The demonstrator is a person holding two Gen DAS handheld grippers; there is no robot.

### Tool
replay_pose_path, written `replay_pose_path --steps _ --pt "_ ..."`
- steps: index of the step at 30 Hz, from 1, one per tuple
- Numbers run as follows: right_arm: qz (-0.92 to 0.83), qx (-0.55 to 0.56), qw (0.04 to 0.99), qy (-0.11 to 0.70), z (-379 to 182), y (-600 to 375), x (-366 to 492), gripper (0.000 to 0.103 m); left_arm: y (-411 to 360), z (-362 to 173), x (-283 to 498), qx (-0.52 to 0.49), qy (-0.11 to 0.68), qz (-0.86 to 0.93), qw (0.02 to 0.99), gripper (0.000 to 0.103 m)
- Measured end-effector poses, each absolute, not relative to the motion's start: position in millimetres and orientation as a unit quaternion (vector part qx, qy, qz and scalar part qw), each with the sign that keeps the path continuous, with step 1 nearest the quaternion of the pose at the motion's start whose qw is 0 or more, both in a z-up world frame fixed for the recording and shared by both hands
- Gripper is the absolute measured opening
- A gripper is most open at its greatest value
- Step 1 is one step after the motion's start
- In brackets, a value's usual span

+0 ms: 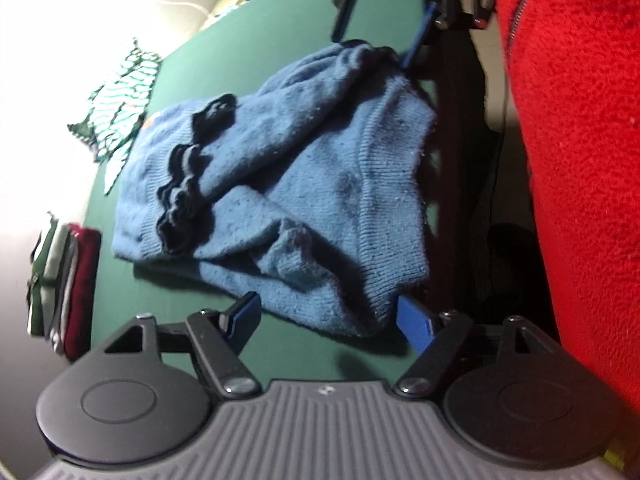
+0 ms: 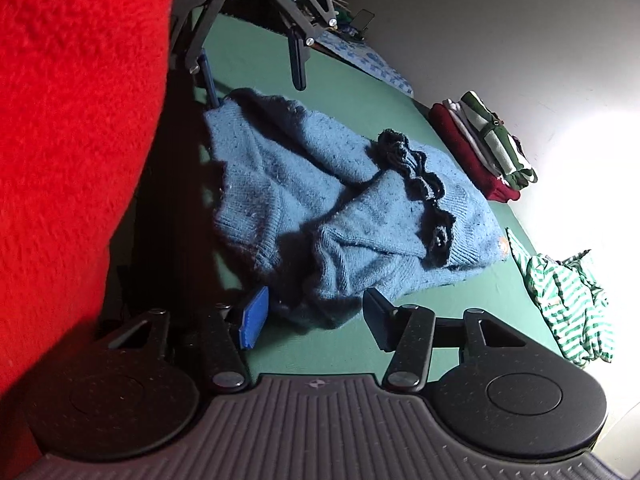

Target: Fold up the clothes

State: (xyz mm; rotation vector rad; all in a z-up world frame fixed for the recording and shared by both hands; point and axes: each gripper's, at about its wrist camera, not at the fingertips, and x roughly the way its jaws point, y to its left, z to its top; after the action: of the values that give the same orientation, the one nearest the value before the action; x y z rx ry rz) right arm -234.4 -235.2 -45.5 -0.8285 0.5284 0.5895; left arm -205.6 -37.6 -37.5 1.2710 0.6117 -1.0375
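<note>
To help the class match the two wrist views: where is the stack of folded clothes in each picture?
Left wrist: stack at the left edge, low, left of the blue sweater.
Right wrist: stack upper right, beyond the sweater.
Shared landmark: the sweater's dark ruffled trim.

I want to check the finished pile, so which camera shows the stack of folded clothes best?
The right wrist view: the stack of folded clothes sits well lit, its layers distinct. In the left wrist view, the stack lies at the warped left edge, seen side-on and partly washed out.
</note>
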Motion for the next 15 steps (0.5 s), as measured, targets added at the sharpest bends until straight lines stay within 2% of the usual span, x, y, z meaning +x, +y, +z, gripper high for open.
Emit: replay_pose_path --steps 3,5,9,10,11,12,13,15 --pt "0.274 -0.398 0.843 0.237 -50 -228 -230 0.054 -40 -36 -198 0.555 0.275 -0.467 0.631 0.079" --pt "0.275 -0.402 0.843 0.229 -53 -224 -229 0.049 -40 -36 -194 0.549 0.276 -0.468 0.635 0.084" --pt "0.273 -0.394 0.843 0.244 -52 -222 -230 0.032 -31 -36 -190 0.523 0.276 -0.472 0.654 0.083" --pt "0.269 -0.39 0.844 0.25 -51 -221 -230 0.029 -30 -35 -189 0.512 0.284 -0.476 0.656 0.074" --pt "0.265 -0.387 0.846 0.256 -51 -220 -230 0.028 -30 -34 -188 0.501 0.293 -0.48 0.657 0.061" --pt "0.261 -0.383 0.847 0.262 -50 -219 -229 0.026 -30 -33 -188 0.492 0.303 -0.485 0.656 0.053" --pt "0.257 -0.376 0.848 0.269 -48 -217 -227 0.024 -31 -32 -190 0.488 0.307 -0.491 0.653 0.039" --pt "0.251 -0.356 0.854 0.286 -44 -217 -222 0.022 -30 -33 -195 0.492 0.298 -0.497 0.649 0.037"
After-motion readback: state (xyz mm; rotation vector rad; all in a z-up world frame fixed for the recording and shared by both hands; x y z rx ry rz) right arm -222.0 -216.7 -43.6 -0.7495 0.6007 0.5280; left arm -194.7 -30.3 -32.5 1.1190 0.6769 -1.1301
